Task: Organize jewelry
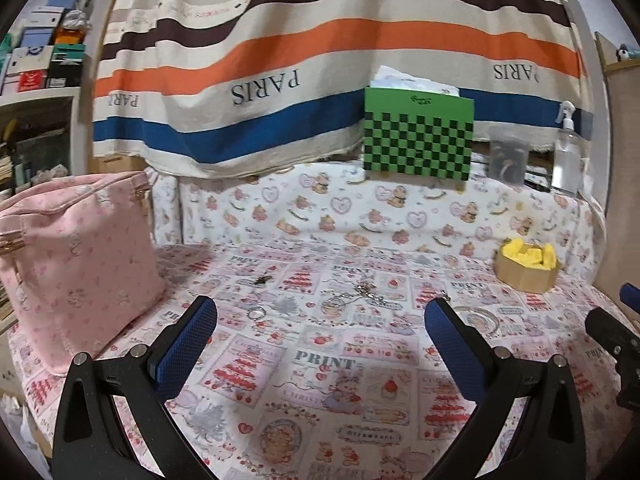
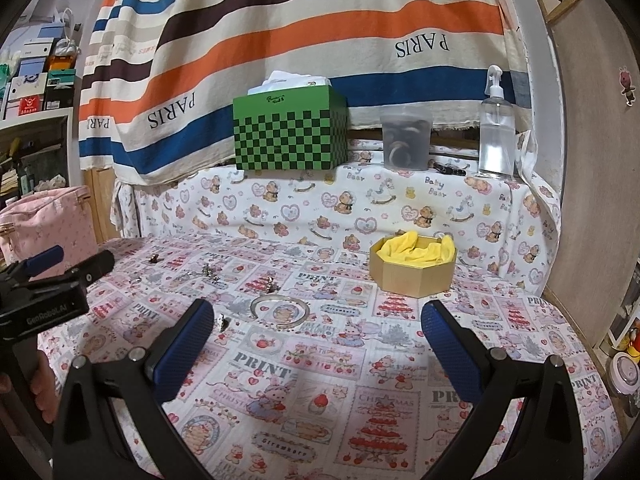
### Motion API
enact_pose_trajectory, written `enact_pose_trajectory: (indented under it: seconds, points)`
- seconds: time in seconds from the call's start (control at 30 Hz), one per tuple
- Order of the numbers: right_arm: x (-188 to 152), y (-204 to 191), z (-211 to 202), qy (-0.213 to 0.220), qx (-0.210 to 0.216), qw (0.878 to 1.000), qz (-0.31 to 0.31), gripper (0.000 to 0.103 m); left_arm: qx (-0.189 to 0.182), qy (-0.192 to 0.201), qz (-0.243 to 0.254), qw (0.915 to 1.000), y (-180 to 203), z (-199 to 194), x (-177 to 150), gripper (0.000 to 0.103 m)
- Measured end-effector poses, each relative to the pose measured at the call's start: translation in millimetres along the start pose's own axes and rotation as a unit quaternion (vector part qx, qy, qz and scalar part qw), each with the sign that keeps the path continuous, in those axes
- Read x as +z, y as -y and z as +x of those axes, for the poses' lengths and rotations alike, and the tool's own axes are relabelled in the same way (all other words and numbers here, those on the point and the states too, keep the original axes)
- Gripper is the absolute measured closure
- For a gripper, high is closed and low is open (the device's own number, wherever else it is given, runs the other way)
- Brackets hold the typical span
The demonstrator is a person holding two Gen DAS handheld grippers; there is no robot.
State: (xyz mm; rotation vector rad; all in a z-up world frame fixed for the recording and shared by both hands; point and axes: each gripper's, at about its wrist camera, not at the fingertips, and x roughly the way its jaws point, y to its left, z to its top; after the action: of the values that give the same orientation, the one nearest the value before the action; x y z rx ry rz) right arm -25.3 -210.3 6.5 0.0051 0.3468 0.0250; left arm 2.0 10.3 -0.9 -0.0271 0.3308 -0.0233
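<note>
My right gripper (image 2: 318,322) hovers wide open and empty over the bench (image 2: 320,400); the bangle (image 2: 280,306) lies just ahead between its fingers, the gold box (image 2: 412,276) beyond. My left gripper (image 1: 320,320), equally spread, faces a ring (image 1: 256,313) and chain (image 1: 370,294).

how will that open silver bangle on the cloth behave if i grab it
The silver bangle looks like a thin metal band, so it is probably stiff and light. It lies flat on the printed cloth, so getting a fingertip under it may be hard, and smooth metal could slip. Its open gap might let it flex or twist if squeezed across. The right gripper is open.
</note>
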Motion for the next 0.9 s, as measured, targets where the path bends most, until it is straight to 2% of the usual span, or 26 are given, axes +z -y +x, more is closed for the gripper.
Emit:
enact_pose_trajectory:
  seconds: [0.07,0.17,0.3,0.43,0.53,0.6,0.7,0.8,0.9]
  points:
    - [-0.3,-1.1,-0.3,-0.001,-0.001,1.0,-0.003,0.0,-0.008,0.005,0.011,0.9999,2.2,-1.3,1.6,0.0]
    - [-0.2,-2.9,-0.2,-0.001,-0.001,1.0,-0.008,0.0,-0.022,-0.017,0.038,0.9989,8.5,3.4,5.6,0.0]
    - [11.8,-5.8,-2.7,-0.005,-0.012,1.0,-0.017,0.0,0.016,-0.009,0.028,0.9994,7.3,1.7,7.8,0.0]
    - [35.2,-4.8,3.4,-0.016,-0.011,1.0,-0.009,0.0,-0.022,-0.044,0.036,0.9982,5.3,14.0,19.2,0.0]
    - [49.7,-0.2,14.6,-0.023,-0.015,0.999,0.02,0.0,-0.021,-0.043,0.06,0.997,10.0,21.6,30.0,0.0]
    - [60.6,4.7,31.7,-0.044,-0.003,0.998,0.038,0.0,-0.031,-0.072,0.065,0.9948,12.2,35.9,38.8,0.0]
    - [74.2,13.6,58.1,-0.071,0.002,0.996,0.063,0.0,-0.049,-0.116,0.043,0.9912,9.0,64.1,55.2,0.0]
    - [84.2,20.7,84.9,-0.094,0.002,0.992,0.086,0.0,-0.042,-0.13,0.03,0.9902,6.8,93.9,77.3,0.001]
    - [87.8,24.7,106.4,-0.106,-0.001,0.989,0.103,0.0,-0.035,-0.157,0.047,0.9858,14.3,125.7,92.7,0.017]
